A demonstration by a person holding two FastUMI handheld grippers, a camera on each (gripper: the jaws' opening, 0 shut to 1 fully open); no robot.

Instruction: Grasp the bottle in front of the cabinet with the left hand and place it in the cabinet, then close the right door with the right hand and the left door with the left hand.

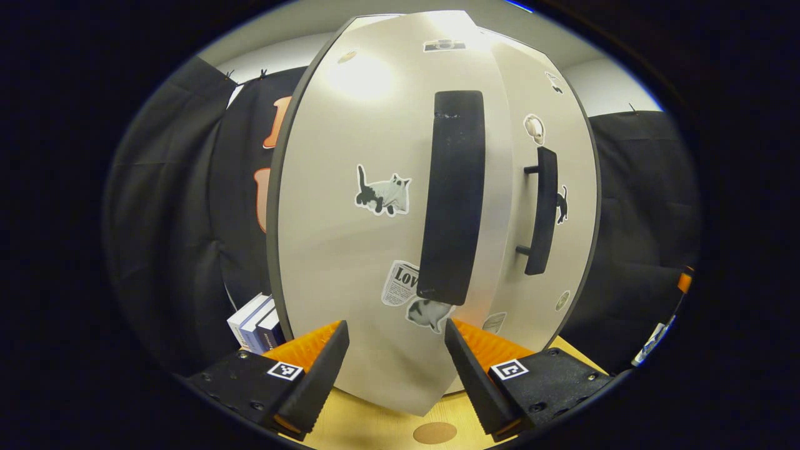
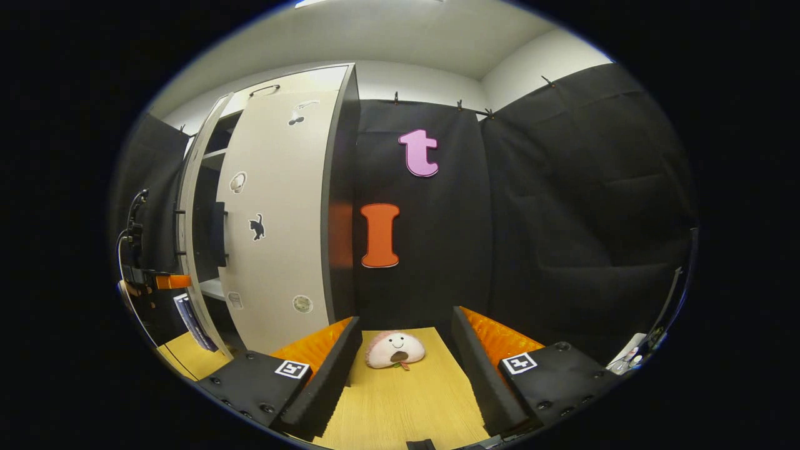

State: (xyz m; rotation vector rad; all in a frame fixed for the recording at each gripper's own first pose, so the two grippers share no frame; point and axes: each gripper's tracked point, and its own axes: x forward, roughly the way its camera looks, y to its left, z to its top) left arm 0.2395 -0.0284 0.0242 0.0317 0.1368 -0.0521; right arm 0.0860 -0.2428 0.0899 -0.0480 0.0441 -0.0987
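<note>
My left gripper (image 1: pixel 394 369), open and empty, faces the left door (image 1: pixel 375 206) dead ahead; its upright handle (image 1: pixel 453 200) stands just above my fingers.

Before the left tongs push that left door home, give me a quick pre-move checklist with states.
1. Left tongs open and empty: ok.
2. Left white sticker-covered cabinet door right ahead of the tongs, ready to push: ok.
3. Left door shut: not ok; the right gripper view shows it ajar, shelves visible in the gap.
4. Right white cabinet door shut: looks flush with the cabinet, ok.
5. Bottle inside the cabinet: cannot tell, interior mostly hidden.
6. Right tongs open, clear of the doors, over the pale wooden table near a pink plush toy: ok.
</note>
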